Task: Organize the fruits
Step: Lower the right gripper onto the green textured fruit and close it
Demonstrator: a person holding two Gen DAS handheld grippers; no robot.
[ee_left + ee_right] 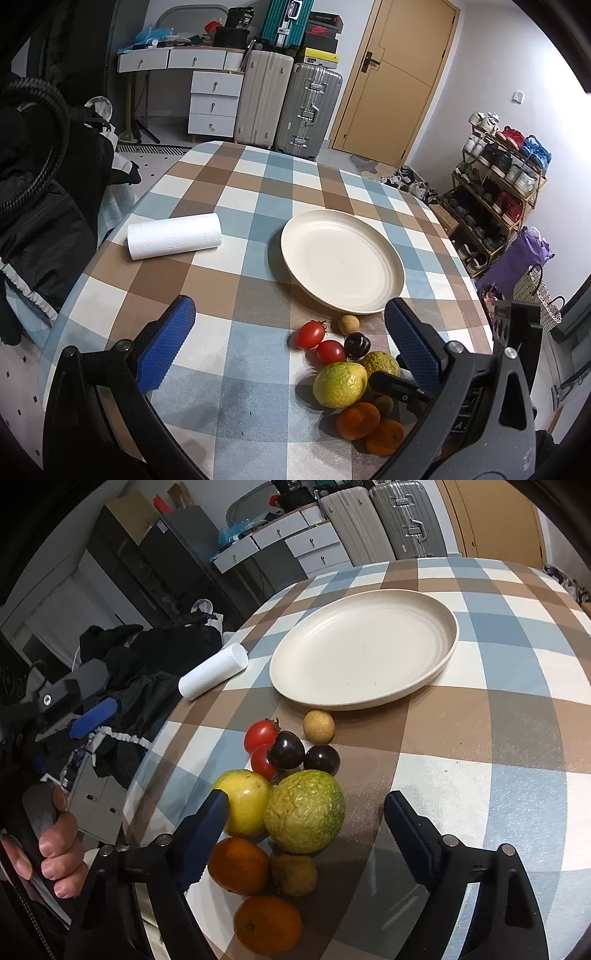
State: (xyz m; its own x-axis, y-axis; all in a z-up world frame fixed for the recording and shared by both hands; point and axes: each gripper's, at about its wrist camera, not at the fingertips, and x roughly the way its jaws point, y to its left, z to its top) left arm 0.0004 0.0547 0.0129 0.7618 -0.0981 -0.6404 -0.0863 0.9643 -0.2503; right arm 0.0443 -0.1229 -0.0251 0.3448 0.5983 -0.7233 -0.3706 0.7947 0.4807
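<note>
A cream plate point(341, 266) point(364, 651) sits empty on the checked tablecloth. In front of it lies a cluster of fruit: two red tomatoes point(311, 334) point(260, 734), dark plums point(357, 345) point(286, 749), a tan longan point(348, 324) point(319, 726), a yellow-green fruit point(340, 384) point(245, 803), a rough green fruit point(380, 363) point(304, 810), two oranges point(357, 420) point(239, 866) and a brownish small fruit point(294, 874). My left gripper point(291, 336) is open and empty above the cluster. My right gripper point(304, 825) is open, its fingers either side of the rough green fruit.
A white paper towel roll point(174, 236) point(213, 672) lies on the table's left side. The table edge is close at the left and right. Suitcases point(288, 107), a drawer unit point(214, 103) and a shoe rack point(495, 192) stand beyond the table.
</note>
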